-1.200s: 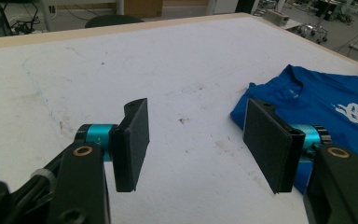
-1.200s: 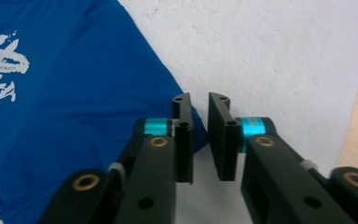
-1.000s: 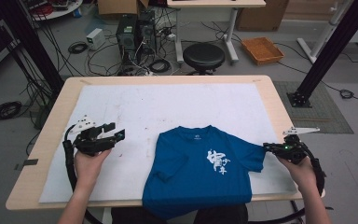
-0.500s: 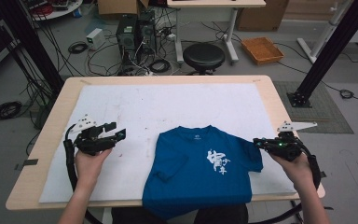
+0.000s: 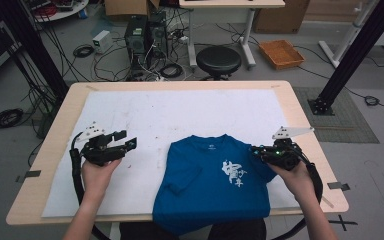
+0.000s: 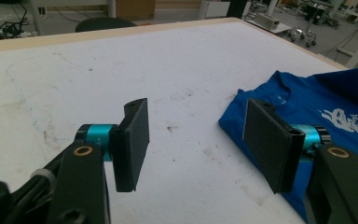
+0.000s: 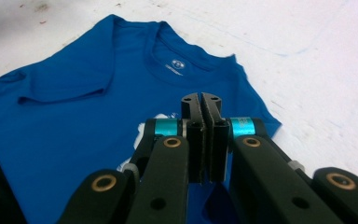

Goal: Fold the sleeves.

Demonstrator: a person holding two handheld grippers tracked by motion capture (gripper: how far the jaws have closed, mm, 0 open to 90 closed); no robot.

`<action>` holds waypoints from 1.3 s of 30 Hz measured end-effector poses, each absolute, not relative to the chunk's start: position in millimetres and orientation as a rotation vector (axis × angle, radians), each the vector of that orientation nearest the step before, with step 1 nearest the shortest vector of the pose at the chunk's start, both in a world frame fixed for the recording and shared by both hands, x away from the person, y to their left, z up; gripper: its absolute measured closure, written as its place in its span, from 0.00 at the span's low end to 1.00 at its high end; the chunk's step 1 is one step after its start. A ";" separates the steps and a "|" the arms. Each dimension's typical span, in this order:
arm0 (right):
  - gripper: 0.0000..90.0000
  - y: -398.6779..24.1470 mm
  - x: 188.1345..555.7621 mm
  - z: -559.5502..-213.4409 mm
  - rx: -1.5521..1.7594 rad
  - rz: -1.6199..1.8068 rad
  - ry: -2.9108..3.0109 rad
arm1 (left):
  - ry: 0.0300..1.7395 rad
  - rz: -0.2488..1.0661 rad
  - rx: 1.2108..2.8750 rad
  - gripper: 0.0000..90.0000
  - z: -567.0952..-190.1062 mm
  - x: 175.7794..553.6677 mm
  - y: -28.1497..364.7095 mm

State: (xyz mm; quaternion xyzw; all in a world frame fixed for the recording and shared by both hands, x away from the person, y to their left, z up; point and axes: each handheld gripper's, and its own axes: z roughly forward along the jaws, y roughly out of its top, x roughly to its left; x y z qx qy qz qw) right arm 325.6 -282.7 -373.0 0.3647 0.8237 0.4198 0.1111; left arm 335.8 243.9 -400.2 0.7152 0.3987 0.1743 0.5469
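- A blue T-shirt [image 5: 215, 182] lies flat on the near middle of the table, its collar toward the far side and its hem hanging over the near edge. White lettering sits on its chest, and one sleeve is folded in over the body.
- The right gripper [image 5: 256, 149] hovers at the shirt's right sleeve edge, jaws pressed tight together. In the right gripper view [image 7: 201, 103] the jaws meet above the cloth; whether any fabric is pinched between them cannot be told.
- The left gripper [image 5: 126, 139] is held over bare white covering, well apart from the shirt's left side. Its jaws stand wide and hold nothing, as the left gripper view [image 6: 196, 135] shows.
- A white sheet [image 5: 180, 115], lightly stained, covers the wooden table [image 5: 60, 120].
- Beyond the table stands a round black stool [image 5: 218, 60] among floor cables.
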 end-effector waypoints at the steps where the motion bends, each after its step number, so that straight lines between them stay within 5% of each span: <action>1: 0.99 -279.2 326.1 -373.4 1.065 1.229 2.419 | 0.944 0.413 1.696 0.45 -400.3 336.0 243.3; 16: 0.98 -234.0 329.9 -385.9 1.054 1.155 2.420 | 0.933 0.390 1.721 0.45 -402.9 337.9 234.0; 23: 0.89 -214.6 332.5 -393.9 1.032 1.169 2.435 | 0.927 0.383 1.732 0.45 -404.6 338.1 230.5; 39: 0.76 -297.2 274.1 -395.0 1.212 1.219 2.212 | 0.922 0.380 1.751 0.45 -406.5 338.6 226.2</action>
